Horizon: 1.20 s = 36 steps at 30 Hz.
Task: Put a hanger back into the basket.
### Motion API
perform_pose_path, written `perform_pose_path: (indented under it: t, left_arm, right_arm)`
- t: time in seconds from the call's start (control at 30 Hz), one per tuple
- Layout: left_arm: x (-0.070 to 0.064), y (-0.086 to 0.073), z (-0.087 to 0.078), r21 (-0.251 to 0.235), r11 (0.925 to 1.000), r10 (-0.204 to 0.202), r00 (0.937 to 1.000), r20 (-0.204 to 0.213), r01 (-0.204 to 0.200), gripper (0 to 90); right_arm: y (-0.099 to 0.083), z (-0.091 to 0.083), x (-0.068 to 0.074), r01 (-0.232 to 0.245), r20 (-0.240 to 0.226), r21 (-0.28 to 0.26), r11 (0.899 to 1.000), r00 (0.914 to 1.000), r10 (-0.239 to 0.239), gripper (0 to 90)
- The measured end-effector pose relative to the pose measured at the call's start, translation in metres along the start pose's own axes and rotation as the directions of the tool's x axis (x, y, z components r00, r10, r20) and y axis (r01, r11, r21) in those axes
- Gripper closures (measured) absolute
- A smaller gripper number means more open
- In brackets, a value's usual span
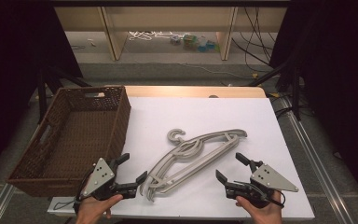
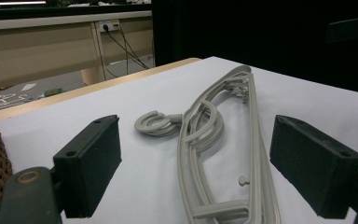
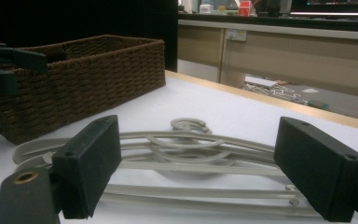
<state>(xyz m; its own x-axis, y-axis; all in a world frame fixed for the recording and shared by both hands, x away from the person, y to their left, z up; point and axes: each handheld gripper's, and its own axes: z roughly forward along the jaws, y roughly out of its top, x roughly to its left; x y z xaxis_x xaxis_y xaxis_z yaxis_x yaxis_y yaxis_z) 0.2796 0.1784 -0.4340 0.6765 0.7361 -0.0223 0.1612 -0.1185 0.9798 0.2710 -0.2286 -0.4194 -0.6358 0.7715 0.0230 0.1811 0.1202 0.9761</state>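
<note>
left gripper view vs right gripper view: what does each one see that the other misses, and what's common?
Left gripper view: the wall socket with black cables plugged in under the far bench, and the hangers' hooks seen end-on.

Right gripper view: the brown wicker basket in full side profile, and a red box on the far counter.

Both: the stack of grey plastic hangers lying flat on the white table, framed between open black jaws of that view's own hand-held gripper, nothing gripped.

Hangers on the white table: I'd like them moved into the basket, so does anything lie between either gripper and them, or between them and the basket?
Nothing visible does. The left gripper and right gripper reach the hangers over bare table, and bare table lies between them and the basket.
</note>
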Motion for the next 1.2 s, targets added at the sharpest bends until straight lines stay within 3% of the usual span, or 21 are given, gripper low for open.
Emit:
perform_pose_path:
  t: [0.17,0.2,0.27,0.3,0.33,0.43,0.53,0.6,0.77,0.9,0.93,1.0,1.1,1.13,1.17,1.2]
  left_arm:
    - [-0.001,0.000,0.002,0.013,0.9999,0.002,1.0000,0.006,-0.002,16.0]
    - [-0.001,0.000,0.002,0.017,0.9999,0.000,1.0000,0.004,0.000,16.0]
    - [0.000,0.000,0.003,0.017,0.9998,-0.005,1.0000,0.005,0.005,16.3]
    - [0.001,0.000,0.003,0.019,0.9998,-0.004,1.0000,0.002,0.004,16.4]
    - [0.001,0.000,0.004,0.014,0.9999,-0.008,0.9999,0.012,0.008,16.6]
    - [0.000,0.001,0.006,0.036,0.9989,-0.030,0.9994,0.018,0.029,17.7]
    - [0.000,0.002,0.009,0.048,0.9987,-0.021,0.9993,0.029,0.020,18.1]
    - [-0.002,0.003,0.014,0.069,0.9969,-0.041,0.9984,0.039,0.038,18.6]
    - [-0.003,0.008,0.023,0.095,0.9952,-0.027,0.9976,0.064,0.020,19.6]
    - [0.000,0.012,0.029,0.137,0.9901,-0.035,0.9982,0.048,0.028,21.6]
    - [0.001,0.014,0.033,0.163,0.9857,-0.049,0.9978,0.043,0.041,22.8]
    - [0.002,0.015,0.036,0.171,0.9844,-0.050,0.9971,0.056,0.040,23.2]
    - [0.002,0.019,0.046,0.220,0.9751,-0.043,0.9964,0.073,0.026,24.2]
    - [0.003,0.020,0.053,0.262,0.9647,-0.051,0.9957,0.077,0.029,26.2]
    - [0.003,0.020,0.053,0.262,0.9647,-0.051,0.9957,0.077,0.029,26.7]
    - [0.003,0.021,0.058,0.279,0.9599,-0.050,0.9960,0.075,0.027,26.7]
  right_arm:
    - [0.000,0.000,0.000,0.000,0.004,-0.012,1.000,1.0000,0.000,15.7]
    - [0.000,0.001,-0.002,0.020,0.013,-0.023,1.000,0.9997,-0.020,15.7]
    - [0.000,0.000,0.000,0.001,-0.002,0.004,1.000,1.0000,-0.001,15.7]
    - [0.000,0.001,-0.001,0.023,0.009,-0.009,1.000,0.9997,-0.023,15.7]
    - [0.000,0.000,0.000,-0.002,-0.003,-0.004,1.000,1.0000,0.002,15.8]
    - [0.000,0.001,-0.001,0.024,0.006,-0.019,1.000,0.9997,-0.024,15.8]
    - [0.000,0.001,-0.002,0.024,0.007,-0.018,1.000,0.9997,-0.024,15.8]
    - [0.000,0.001,-0.002,0.023,0.014,-0.019,1.000,0.9996,-0.023,15.8]
    - [0.000,0.002,-0.002,0.024,0.007,-0.019,1.000,0.9997,-0.024,15.9]
    - [0.000,0.001,-0.002,0.025,0.013,-0.018,1.000,0.9996,-0.025,15.9]
    - [0.000,0.001,-0.003,0.025,0.009,-0.008,1.000,0.9996,-0.025,15.9]
    - [0.000,0.001,-0.003,0.026,0.010,-0.013,1.000,0.9996,-0.026,16.0]
    - [0.000,0.001,-0.001,0.007,0.008,-0.006,1.000,0.9999,-0.007,16.0]
    - [0.000,0.002,-0.001,0.010,0.002,-0.008,1.000,1.0000,-0.010,16.1]
    - [0.000,0.002,-0.001,0.005,-0.006,-0.012,1.000,1.0000,-0.005,16.0]
    - [0.000,0.002,-0.001,0.005,-0.006,-0.012,1.000,1.0000,-0.005,16.0]
